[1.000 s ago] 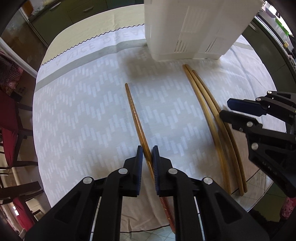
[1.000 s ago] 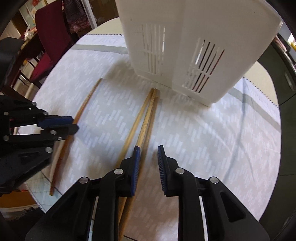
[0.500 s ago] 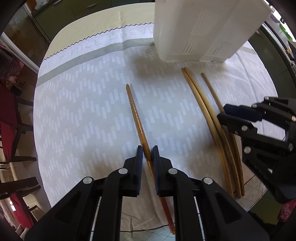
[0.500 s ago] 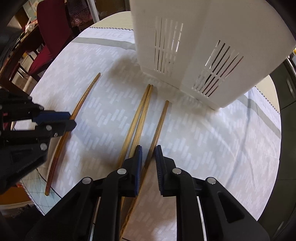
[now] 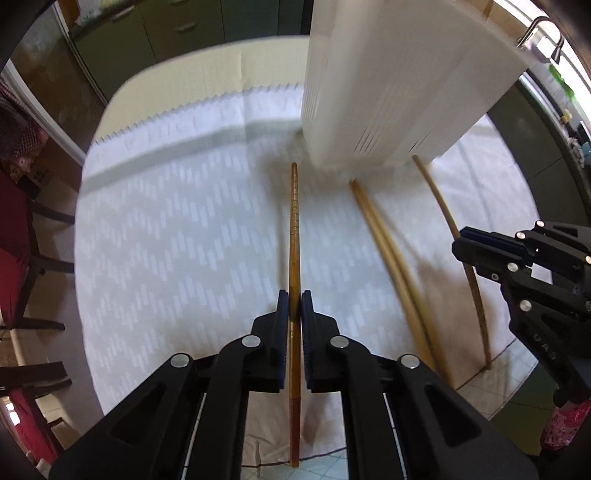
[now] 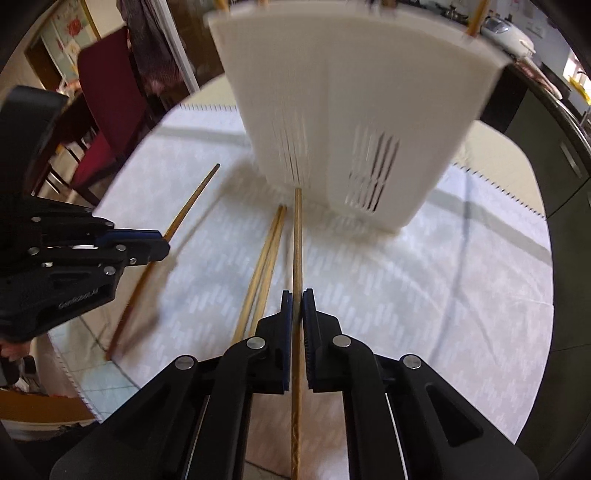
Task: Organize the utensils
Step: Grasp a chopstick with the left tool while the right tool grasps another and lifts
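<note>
My left gripper [image 5: 294, 303] is shut on a dark brown chopstick [image 5: 294, 236], lifted off the table and pointing at the white slotted utensil holder [image 5: 391, 85]. My right gripper [image 6: 297, 303] is shut on a lighter wooden chopstick [image 6: 296, 240], also raised, its tip near the holder [image 6: 351, 110]. A pair of pale chopsticks [image 5: 391, 254] lies on the tablecloth between the two grippers; it also shows in the right wrist view [image 6: 266, 254]. The right gripper appears in the left wrist view [image 5: 480, 254], the left gripper in the right wrist view [image 6: 147, 243].
A white patterned tablecloth [image 5: 184, 240] covers the round table, with its front edge close below the grippers. Red chairs stand at the left [image 5: 14, 258] and behind the table [image 6: 107, 110]. Dark cabinets [image 5: 184, 29] line the back.
Both grippers have lifted their chopsticks off the cloth and swung them forward towards the holder. The right gripper, open a second ago, closed on its chopstick.
</note>
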The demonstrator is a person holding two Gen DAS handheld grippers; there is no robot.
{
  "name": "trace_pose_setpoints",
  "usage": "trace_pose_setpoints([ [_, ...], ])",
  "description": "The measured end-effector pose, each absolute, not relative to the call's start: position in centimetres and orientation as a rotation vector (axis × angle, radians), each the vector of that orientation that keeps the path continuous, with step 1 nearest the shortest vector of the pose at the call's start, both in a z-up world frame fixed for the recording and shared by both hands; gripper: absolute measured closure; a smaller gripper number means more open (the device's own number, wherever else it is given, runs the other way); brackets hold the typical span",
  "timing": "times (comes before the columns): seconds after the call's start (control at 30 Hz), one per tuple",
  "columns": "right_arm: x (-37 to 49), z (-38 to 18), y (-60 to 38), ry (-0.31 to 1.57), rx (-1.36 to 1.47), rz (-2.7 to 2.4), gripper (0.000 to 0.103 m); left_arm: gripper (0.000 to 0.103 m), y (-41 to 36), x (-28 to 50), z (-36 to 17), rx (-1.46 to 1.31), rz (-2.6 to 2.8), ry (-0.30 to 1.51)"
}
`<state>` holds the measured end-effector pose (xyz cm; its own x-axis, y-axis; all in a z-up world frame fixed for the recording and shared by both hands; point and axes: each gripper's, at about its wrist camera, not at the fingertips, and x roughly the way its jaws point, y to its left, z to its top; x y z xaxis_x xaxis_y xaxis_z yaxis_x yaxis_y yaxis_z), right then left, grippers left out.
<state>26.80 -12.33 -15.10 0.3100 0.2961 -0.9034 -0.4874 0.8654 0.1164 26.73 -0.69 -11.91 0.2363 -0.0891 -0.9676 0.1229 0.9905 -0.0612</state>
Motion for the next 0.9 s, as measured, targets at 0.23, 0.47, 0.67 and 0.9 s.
trace_pose_setpoints([
  [0.23,24.5,-10.8,-15.3,1.022,-0.109,0.539,0.096,0.096,-0.6,24.5,-6.9,0.024,-0.179,1.205],
  [0.47,23.5,-9.3,-18.0,0.973,-0.063,0.53,0.096,0.096,-0.9,22.6,-4.2,0.03,-0.202,1.142],
  [0.67,22.9,-8.2,-19.1,0.944,-0.04,0.525,0.096,0.096,-1.4,21.7,-3.0,0.036,-0.214,1.114],
  [0.9,22.2,-7.3,-19.4,0.918,-0.034,0.535,0.096,0.096,-1.4,21.3,-2.5,0.036,-0.221,1.102],
])
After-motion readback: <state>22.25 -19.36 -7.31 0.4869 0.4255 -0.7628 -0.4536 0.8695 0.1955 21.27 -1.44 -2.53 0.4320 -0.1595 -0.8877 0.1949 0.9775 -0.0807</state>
